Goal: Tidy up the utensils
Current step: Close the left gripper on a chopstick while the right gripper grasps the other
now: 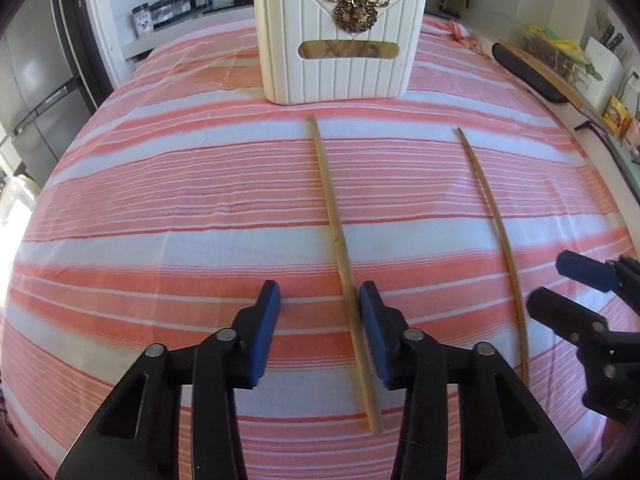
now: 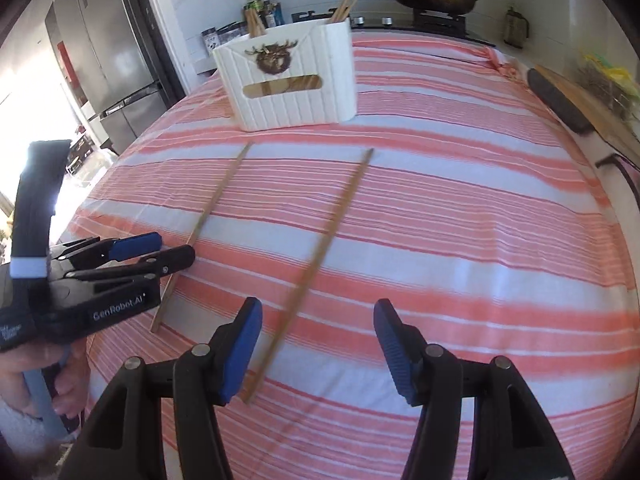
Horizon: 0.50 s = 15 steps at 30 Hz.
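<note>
On the desk draped in a pink-and-white striped cloth (image 1: 160, 200), the left hand-held gripper (image 1: 319, 332) stands open, its right blue pad against a long wooden chopstick (image 1: 340, 248). Just right lies a second, thinner wooden chopstick (image 1: 500, 232), between the open fingers of the right hand-held gripper (image 2: 318, 350). Toward the far edge stands a white ribbed utensil holder with a gold deer emblem (image 1: 340, 60).
</note>
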Each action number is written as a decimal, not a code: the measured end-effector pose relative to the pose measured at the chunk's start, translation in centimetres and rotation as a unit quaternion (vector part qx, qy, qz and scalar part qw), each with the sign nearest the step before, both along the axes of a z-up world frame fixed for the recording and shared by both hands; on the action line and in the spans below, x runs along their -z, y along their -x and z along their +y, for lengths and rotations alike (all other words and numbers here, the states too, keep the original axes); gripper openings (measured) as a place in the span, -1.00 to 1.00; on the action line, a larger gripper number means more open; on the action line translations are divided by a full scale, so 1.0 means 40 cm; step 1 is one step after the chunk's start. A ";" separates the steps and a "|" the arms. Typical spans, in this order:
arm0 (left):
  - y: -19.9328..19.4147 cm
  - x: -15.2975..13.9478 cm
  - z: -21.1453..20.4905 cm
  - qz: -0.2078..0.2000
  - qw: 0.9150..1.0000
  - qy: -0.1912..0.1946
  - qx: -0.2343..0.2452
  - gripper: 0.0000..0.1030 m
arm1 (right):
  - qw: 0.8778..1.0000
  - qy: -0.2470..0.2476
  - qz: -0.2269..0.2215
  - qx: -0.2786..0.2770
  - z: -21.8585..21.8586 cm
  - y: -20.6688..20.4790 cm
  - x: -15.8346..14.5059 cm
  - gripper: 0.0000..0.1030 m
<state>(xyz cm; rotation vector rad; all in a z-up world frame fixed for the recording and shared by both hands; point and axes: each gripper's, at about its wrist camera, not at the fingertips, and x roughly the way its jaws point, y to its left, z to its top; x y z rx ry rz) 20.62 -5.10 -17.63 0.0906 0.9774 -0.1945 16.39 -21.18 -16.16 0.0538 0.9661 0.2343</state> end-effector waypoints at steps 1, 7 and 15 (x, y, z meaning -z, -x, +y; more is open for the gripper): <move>0.005 0.000 -0.001 0.000 1.000 0.001 0.002 -0.75 | 1.000 0.013 0.003 -0.005 0.019 -0.014 0.010 0.17; 0.052 -0.001 0.015 0.000 1.000 0.016 0.007 -0.90 | 0.998 0.066 -0.004 0.006 0.044 -0.012 0.040 -0.79; 0.183 -0.003 0.068 0.018 0.998 0.031 0.045 -0.89 | 0.998 0.067 0.013 0.016 -0.046 0.119 0.033 -0.87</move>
